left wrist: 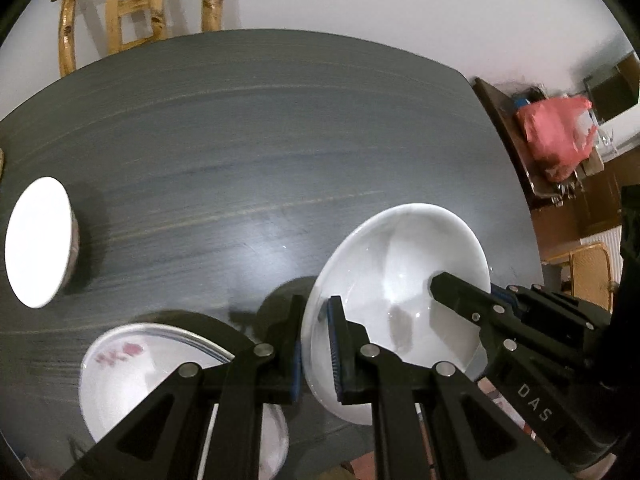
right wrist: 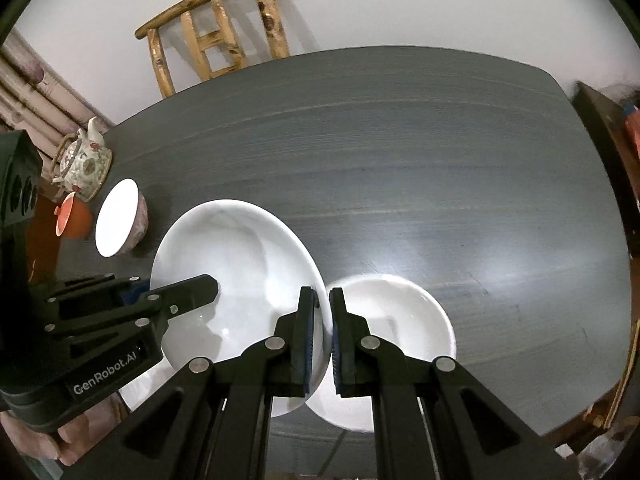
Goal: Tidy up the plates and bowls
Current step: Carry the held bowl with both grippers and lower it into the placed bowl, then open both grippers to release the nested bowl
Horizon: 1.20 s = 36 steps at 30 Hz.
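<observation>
A large white bowl (left wrist: 400, 248) hangs tilted above the dark table, held by both grippers on opposite rims. My left gripper (left wrist: 314, 320) is shut on its near-left rim, one pad inside and one outside. In the right wrist view my right gripper (right wrist: 324, 308) is shut on the right rim of the same bowl (right wrist: 232, 248), and the left gripper (right wrist: 208, 284) reaches in from the left. A plain white bowl (right wrist: 392, 340) sits on the table just right of and below the held one. A flower-patterned plate (left wrist: 160, 380) lies below my left gripper.
A small bowl with a patterned outside (right wrist: 120, 220) stands at the table's left, beside an orange cup (right wrist: 72, 216) and a flowered teapot (right wrist: 84, 164). A wooden chair (right wrist: 216, 40) stands behind the table (right wrist: 400, 160). A pink bag (left wrist: 556, 136) sits on a side counter at the right.
</observation>
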Available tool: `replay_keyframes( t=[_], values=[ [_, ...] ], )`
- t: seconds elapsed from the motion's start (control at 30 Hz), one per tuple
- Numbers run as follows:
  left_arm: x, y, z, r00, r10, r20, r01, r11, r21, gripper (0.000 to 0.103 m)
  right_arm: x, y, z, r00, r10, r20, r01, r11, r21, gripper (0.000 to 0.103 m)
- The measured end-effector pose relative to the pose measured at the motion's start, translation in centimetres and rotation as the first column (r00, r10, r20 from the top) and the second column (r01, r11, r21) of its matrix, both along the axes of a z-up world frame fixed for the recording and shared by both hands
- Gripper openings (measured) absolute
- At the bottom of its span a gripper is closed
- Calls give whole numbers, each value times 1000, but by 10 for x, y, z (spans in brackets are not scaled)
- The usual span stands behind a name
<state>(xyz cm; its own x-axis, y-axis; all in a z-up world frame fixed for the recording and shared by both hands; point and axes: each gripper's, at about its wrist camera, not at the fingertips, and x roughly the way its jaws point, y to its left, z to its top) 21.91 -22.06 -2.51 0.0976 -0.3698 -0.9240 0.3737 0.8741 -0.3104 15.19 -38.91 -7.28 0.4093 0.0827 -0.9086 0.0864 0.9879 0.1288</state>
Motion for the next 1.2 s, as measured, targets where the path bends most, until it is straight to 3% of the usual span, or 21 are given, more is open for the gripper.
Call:
replay_keyframes(
  t=[0.27, 0.53, 0.77, 1.2],
  values=[
    [-21, -40, -8, 1000, -26, -9, 27, 1000, 9, 11, -22, -33, -6, 999, -43, -23, 43, 999, -7, 9],
    [-28, -47, -20, 1000, 6, -13, -6, 999, 35, 11, -22, -53, -21, 998, -58, -36, 59, 998, 10, 10],
    [-36, -49, -18, 999, 3, 52, -7, 997, 79, 11, -25, -59, -32, 997, -56, -44, 57, 998, 27, 11],
    [-41, -58, -23, 997, 21, 74, -27, 996, 80, 11, -29, -62, -38, 998, -62, -30, 62, 998, 13, 11]
  ],
)
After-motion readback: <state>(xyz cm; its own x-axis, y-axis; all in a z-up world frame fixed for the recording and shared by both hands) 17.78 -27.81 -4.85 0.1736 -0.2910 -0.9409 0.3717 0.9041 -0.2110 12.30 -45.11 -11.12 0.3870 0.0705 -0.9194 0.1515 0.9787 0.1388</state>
